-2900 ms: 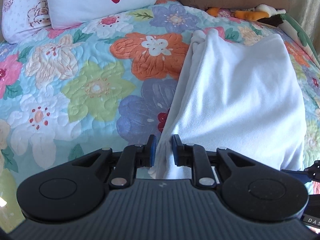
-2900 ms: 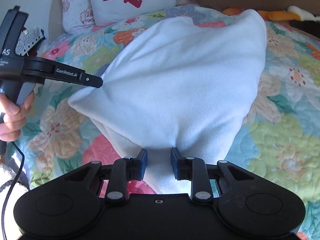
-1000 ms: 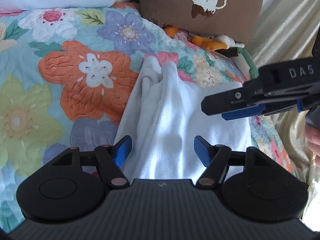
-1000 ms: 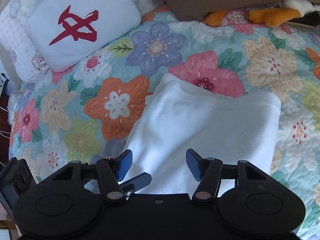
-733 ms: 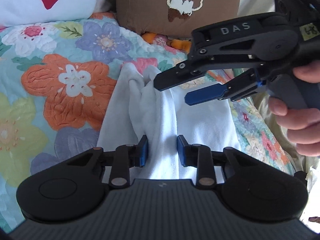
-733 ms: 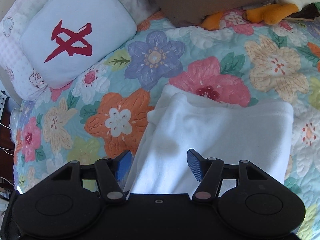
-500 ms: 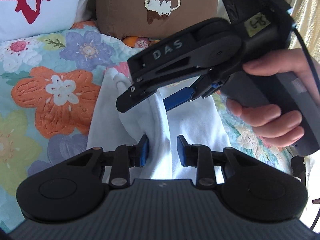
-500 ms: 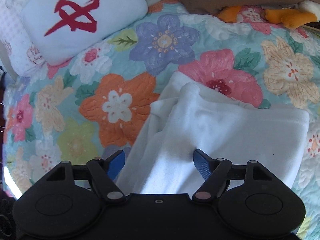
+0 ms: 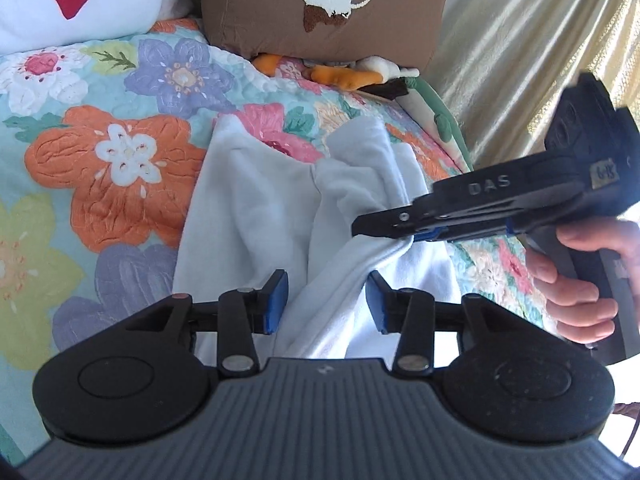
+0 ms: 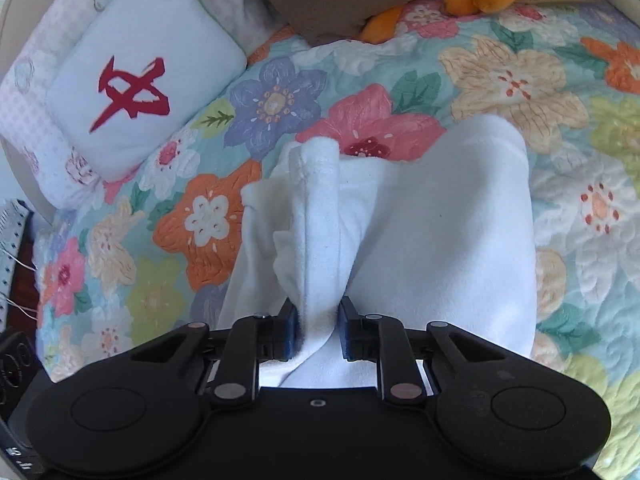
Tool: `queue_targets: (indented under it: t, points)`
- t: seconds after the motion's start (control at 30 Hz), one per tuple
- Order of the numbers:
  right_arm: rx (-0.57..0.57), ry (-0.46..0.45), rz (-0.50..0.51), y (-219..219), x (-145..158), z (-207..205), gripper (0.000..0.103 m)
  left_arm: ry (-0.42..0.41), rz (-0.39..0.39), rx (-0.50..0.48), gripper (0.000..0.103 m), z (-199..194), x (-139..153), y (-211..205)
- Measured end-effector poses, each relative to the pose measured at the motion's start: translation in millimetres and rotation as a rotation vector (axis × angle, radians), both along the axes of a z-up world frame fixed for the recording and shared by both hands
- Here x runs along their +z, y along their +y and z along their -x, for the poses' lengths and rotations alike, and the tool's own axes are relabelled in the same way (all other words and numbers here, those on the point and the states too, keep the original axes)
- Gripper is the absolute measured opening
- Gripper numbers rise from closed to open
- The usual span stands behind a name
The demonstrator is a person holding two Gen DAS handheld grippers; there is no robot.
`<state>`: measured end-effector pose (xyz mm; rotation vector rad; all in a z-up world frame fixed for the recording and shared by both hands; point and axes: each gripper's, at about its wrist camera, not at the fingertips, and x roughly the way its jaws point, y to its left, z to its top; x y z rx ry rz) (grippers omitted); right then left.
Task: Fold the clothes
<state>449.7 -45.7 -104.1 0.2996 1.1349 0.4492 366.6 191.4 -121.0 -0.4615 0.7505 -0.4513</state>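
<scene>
Right gripper (image 10: 316, 330) now clamped on white fleece garment (image 10: 420, 220) fold; left gripper (image 9: 322, 304) released, spread wide; handover done, next fold enabled

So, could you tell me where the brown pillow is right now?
In the left wrist view, the brown pillow stands at the top centre, right of the white pillow, behind the orange plush toy.

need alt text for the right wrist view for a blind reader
The right gripper is shut on a bunched fold of a white garment lying on a floral quilt. A white pillow with a red mark sits upper left.
</scene>
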Motion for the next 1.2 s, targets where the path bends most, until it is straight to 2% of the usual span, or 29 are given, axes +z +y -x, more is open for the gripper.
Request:
queue_targets:
  t: [0.1, 0.2, 0.3, 0.37, 0.43, 0.5, 0.53, 0.57, 0.6, 0.63, 0.67, 0.73, 0.83, 0.93, 0.97, 1.0, 1.07, 1.17, 1.2]
  points:
    - [0.003, -0.023, -0.012, -8, -3, 7, 0.017, 0.02, 0.027, -0.004, 0.042, -2, -2, -2]
    - [0.04, -0.066, 0.031, -2, 0, 10, 0.018, 0.013, 0.009, -0.004, 0.046, -4, -2, -7]
    - [0.035, -0.063, 0.037, 2, 1, 5, 0.02, 0.007, -0.002, -0.014, 0.046, -2, -2, -11]
    - [0.032, -0.05, 0.047, 5, 1, 0, 0.026, -0.007, -0.026, -0.034, 0.043, -2, -1, -16]
    - [0.04, -0.028, 0.051, 11, -3, -9, 0.053, -0.019, -0.047, -0.052, 0.04, -1, 0, -20]
    - [0.043, -0.027, 0.058, 16, -9, -16, 0.054, -0.019, -0.067, -0.054, 0.04, -2, 0, -24]
    - [0.042, -0.035, 0.072, 20, -11, -19, 0.053, -0.019, -0.08, -0.054, 0.04, -2, 0, -27]
    - [0.047, -0.044, 0.084, 23, -12, -21, 0.047, -0.019, -0.093, -0.053, 0.04, -2, -1, -29]
    - [0.056, -0.054, 0.091, 26, -13, -22, 0.017, -0.02, -0.108, -0.044, 0.039, -3, -1, -31]
    - [0.064, -0.064, 0.097, 28, -13, -23, 0.016, -0.027, -0.129, -0.026, 0.035, -3, 0, -32]
    - [0.07, -0.08, 0.093, 29, -12, -23, 0.016, -0.038, -0.156, 0.001, 0.023, -4, 2, -33]
    - [0.065, -0.164, 0.017, 25, 0, -16, 0.016, -0.081, -0.173, 0.051, 0.02, -3, 10, -30]
    - [0.028, -0.29, -0.113, 15, 24, -6, 0.016, -0.173, -0.122, 0.124, 0.018, 3, 28, -18]
    - [0.014, -0.355, -0.13, 19, 37, -4, 0.017, -0.2, -0.113, 0.183, 0.019, 6, 37, -10]
    - [0.022, -0.358, -0.094, 26, 38, -5, 0.019, -0.192, -0.134, 0.194, 0.019, 5, 37, -10]
    - [0.035, -0.349, -0.045, 35, 37, -8, 0.025, -0.162, -0.159, 0.203, 0.019, 0, 34, -11]
    - [0.034, -0.309, 0.028, 49, 35, -16, 0.031, -0.059, -0.197, 0.229, 0.019, -10, 20, -9]
    - [-0.022, -0.297, -0.026, 42, 34, -17, 0.043, 0.034, -0.249, 0.276, 0.021, -15, 3, -2]
    - [-0.042, -0.31, -0.046, 37, 35, -14, 0.052, 0.054, -0.252, 0.286, 0.023, -16, 0, 2]
